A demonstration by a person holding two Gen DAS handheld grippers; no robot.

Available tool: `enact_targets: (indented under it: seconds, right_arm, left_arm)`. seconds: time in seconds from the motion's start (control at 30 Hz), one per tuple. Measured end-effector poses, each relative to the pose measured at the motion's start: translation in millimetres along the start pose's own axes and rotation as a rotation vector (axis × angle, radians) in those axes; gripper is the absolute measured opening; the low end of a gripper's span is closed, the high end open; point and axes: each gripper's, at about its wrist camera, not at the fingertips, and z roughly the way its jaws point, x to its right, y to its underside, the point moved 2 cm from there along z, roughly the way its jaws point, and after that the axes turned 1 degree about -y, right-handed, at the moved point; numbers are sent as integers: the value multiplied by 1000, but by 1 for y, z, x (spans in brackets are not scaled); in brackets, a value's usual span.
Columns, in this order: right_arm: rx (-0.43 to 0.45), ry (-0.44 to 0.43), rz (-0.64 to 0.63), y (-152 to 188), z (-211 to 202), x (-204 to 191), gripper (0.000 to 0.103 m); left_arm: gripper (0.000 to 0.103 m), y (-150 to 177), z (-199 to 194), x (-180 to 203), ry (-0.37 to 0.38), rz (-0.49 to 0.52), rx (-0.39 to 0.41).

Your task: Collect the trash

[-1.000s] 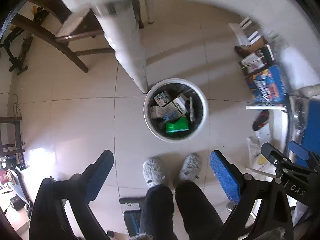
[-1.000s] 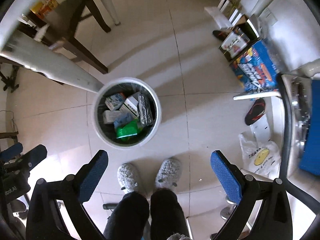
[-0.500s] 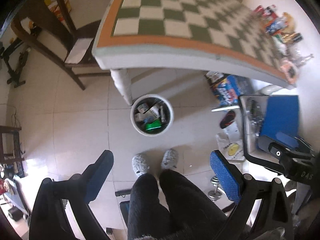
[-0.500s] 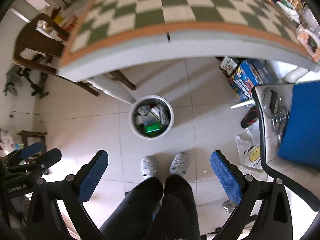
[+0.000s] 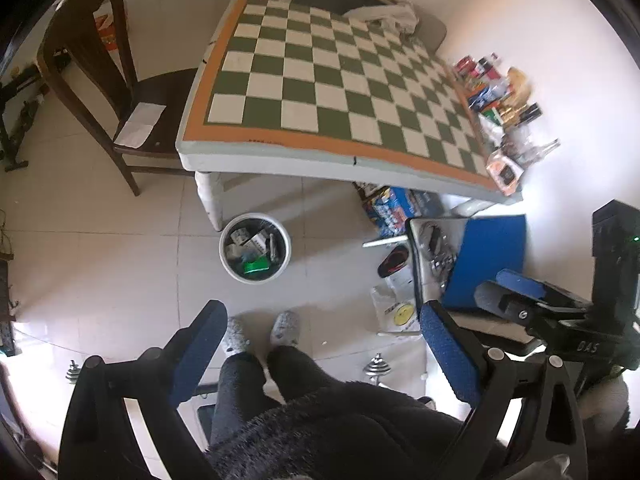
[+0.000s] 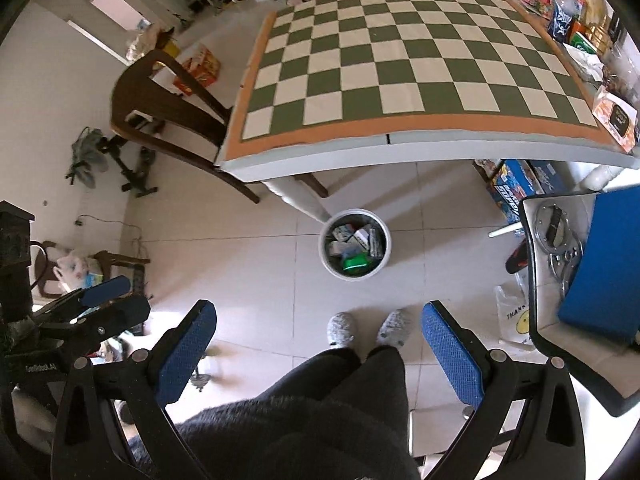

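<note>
Both grippers (image 5: 320, 344) (image 6: 318, 346) rose, empty; "THANK" bag (image 6: 510, 320) near bin (image 6: 384, 268).

At twelve o'clock we see a table (image 6: 420, 148) with a green and white checked cloth (image 5: 340, 76). A dark wooden chair (image 5: 120, 92) stands at its ten o'clock side, a sheet of paper (image 5: 140, 124) on its seat. Bottles and packets (image 5: 500, 92) crowd the cloth's two o'clock edge. At three o'clock we find a blue cushion (image 6: 600, 260), and under the table a blue carton (image 6: 512, 186).
</note>
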Motion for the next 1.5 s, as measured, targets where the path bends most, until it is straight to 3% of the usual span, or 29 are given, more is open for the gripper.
enact_targets:
  seconds: [0.47,0.67,1.5]
  right_arm:
    - [-13,-27,-45,-2,-29,-17,103]
    - [-19,-27,-53,-4,-29,-19,103]
    - [-47,-31,-91,3,-27,-13,103]
  left_arm:
    - [99,3,-20,4,35,-12,16]
    - [103,4,-21,3,30,-14,15]
    - [103,6,-23,1,26,-14,10]
